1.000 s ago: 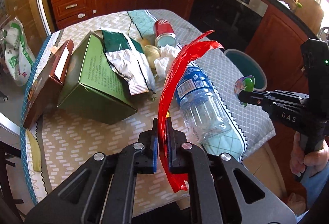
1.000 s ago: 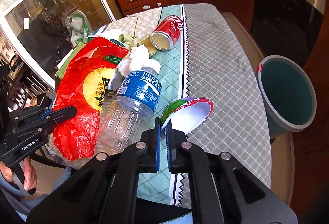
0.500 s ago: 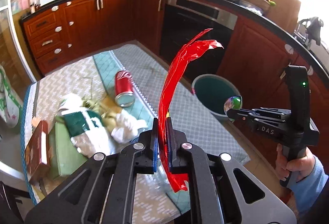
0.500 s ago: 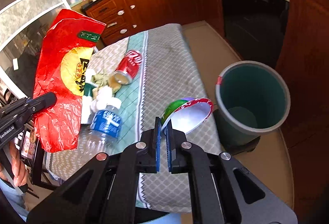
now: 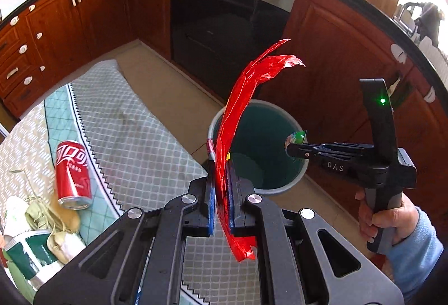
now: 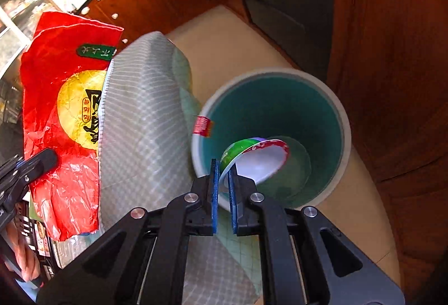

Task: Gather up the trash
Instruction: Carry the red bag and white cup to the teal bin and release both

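My left gripper (image 5: pixel 221 179) is shut on a red snack bag (image 5: pixel 240 114), seen edge-on; the bag shows flat in the right wrist view (image 6: pixel 64 114), held over the table's edge. My right gripper (image 6: pixel 223 179) is shut on the rim of a green and white paper cup (image 6: pixel 257 162) and holds it over the open mouth of the teal trash bin (image 6: pixel 322 98). In the left wrist view the right gripper (image 5: pixel 291 149) hangs over the bin (image 5: pixel 260 187) with the cup (image 5: pixel 296 137) at its tip.
A red soda can (image 5: pixel 72 173) lies on the checked tablecloth (image 5: pixel 134 142), with crumpled tissues and a green and white wrapper (image 5: pixel 25 249) at the left. Wooden cabinets and a black oven (image 5: pixel 224 33) stand behind the bin.
Both grippers have swung right, off the table toward the bin. The cup now hangs over the bin's mouth, and the red bag has come close to the bin's left rim.
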`<state>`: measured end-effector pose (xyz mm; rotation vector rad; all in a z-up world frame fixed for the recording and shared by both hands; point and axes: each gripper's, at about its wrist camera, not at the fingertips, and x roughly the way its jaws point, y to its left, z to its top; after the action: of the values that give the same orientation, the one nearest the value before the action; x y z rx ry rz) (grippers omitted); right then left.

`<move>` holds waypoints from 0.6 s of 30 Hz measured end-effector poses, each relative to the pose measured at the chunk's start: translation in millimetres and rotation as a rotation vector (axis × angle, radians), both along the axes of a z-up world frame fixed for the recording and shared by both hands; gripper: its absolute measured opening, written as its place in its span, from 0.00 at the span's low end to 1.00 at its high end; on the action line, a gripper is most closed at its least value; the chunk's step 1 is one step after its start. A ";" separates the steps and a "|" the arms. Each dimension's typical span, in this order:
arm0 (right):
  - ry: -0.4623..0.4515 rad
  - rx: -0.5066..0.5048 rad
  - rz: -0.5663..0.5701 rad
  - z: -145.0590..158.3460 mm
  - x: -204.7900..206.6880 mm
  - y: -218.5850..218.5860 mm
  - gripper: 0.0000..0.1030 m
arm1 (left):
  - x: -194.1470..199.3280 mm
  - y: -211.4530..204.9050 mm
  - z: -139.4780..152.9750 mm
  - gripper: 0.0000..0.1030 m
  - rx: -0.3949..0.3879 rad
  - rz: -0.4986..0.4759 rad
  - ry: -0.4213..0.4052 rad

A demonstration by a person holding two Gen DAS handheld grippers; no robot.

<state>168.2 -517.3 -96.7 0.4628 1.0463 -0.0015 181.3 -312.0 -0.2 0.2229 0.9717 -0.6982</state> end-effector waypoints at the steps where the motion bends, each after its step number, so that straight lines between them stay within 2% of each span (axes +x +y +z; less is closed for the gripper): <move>1: 0.015 0.007 -0.006 -7.9 5.6 -4.6 0.08 | 4.4 -7.1 -5.3 0.07 0.008 -0.006 0.011; 4: 0.042 0.017 -0.022 -23.1 15.9 -10.6 0.09 | 14.0 -26.3 -20.8 0.07 0.030 -0.023 0.034; 6: 0.049 0.037 -0.029 -30.2 17.4 -13.9 0.17 | 18.2 -37.8 -29.7 0.07 0.047 -0.035 0.042; 8: 0.040 0.037 -0.039 -32.9 16.9 -18.4 0.54 | 22.8 -48.5 -36.9 0.07 0.058 -0.048 0.053; 18: 0.035 0.044 -0.072 -41.6 16.8 -32.3 0.60 | 48.3 -92.5 -72.8 0.07 0.103 -0.084 0.110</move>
<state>184.9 -549.7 -138.2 0.5423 1.0650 -0.0508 229.6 -404.5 -73.0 0.3197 1.1101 -0.7441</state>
